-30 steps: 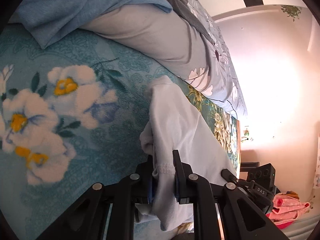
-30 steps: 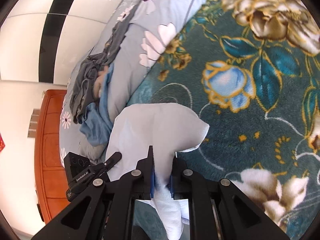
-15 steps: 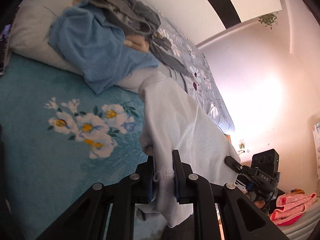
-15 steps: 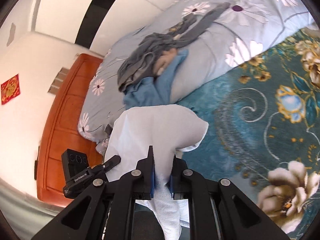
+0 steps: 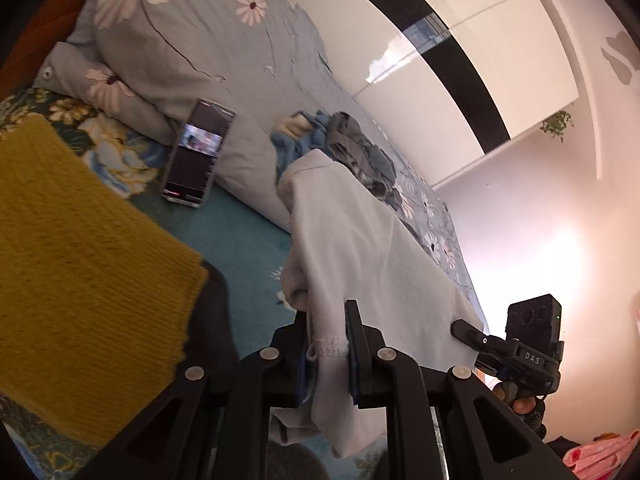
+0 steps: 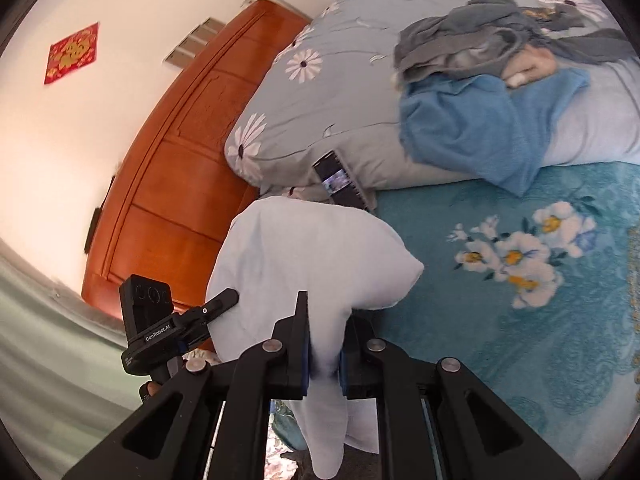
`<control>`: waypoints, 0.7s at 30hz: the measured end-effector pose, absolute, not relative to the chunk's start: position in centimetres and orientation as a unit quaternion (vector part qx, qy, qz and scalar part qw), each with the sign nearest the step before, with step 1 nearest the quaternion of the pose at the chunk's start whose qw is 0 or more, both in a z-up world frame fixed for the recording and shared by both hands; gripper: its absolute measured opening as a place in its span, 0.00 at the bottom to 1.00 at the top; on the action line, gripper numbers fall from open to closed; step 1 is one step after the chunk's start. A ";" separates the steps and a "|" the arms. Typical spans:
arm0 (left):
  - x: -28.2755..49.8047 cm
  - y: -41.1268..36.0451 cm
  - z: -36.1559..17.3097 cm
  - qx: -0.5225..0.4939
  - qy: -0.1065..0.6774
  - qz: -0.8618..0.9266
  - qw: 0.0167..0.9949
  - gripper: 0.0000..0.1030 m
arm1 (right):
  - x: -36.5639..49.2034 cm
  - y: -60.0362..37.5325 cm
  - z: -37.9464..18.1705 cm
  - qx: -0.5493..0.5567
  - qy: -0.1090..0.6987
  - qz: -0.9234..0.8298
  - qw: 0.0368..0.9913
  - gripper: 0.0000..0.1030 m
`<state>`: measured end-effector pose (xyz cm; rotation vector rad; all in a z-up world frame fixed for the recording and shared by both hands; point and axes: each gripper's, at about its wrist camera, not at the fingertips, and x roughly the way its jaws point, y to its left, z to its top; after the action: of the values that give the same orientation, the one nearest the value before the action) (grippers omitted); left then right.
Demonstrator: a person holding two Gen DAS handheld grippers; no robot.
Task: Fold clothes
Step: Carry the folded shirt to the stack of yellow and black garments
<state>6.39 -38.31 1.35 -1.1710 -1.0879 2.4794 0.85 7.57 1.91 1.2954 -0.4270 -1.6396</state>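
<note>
The left tool (image 5: 327,354) is closed on a stitched hem of the pale blue garment (image 5: 360,248), its two fingers pressing the cloth from either side. In the left wrist view the garment rises from the jaws toward 12 o'clock and drapes away toward 4 o'clock, where the right tool's camera body shows. The right tool (image 6: 323,350) is also clamped on the same garment (image 6: 308,256); in the right wrist view the cloth balloons up toward 12 o'clock and a loose tail hangs down at 6 o'clock below the jaws. The garment is held up off the bed between the two tools.

Beneath lies a teal floral blanket (image 6: 520,300). At 9 o'clock in the left wrist view sits a mustard knitted piece (image 5: 80,260), and a phone (image 5: 198,152) leans against a daisy-print pillow (image 5: 192,52). A heap of blue and grey clothes (image 6: 480,92) rests on the grey-blue bedding at 1 o'clock in the right wrist view, with a wooden headboard (image 6: 172,184) at 10 o'clock.
</note>
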 end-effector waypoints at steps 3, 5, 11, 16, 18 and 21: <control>8.8 -43.3 1.9 -0.380 -0.365 0.847 0.066 0.16 | 2.2 2.1 1.8 0.540 -0.156 -0.648 0.514 0.11; 10.1 -46.6 2.2 -0.376 -0.363 0.851 0.046 0.16 | 3.2 -1.3 1.4 0.549 -0.146 -0.630 0.530 0.11; 12.2 -55.3 1.9 -0.376 -0.367 0.851 -0.009 0.16 | 6.3 -10.3 -0.3 0.573 -0.118 -0.589 0.558 0.11; 12.4 -59.9 -0.4 -0.391 -0.380 0.837 -0.035 0.16 | 7.3 -15.1 -2.2 0.587 -0.100 -0.578 0.558 0.11; 12.4 -60.6 -2.1 -0.398 -0.392 0.829 -0.036 0.16 | 7.4 -16.1 -3.3 0.592 -0.095 -0.581 0.550 0.11; 12.7 -61.2 -4.2 -0.398 -0.413 0.818 -0.034 0.16 | 7.2 -16.6 -5.2 0.608 -0.087 -0.584 0.530 0.11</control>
<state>12.70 -61.22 -4.20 -1.2767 -1.3275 2.6275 7.25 -16.62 -5.15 1.4515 -0.2087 -1.3941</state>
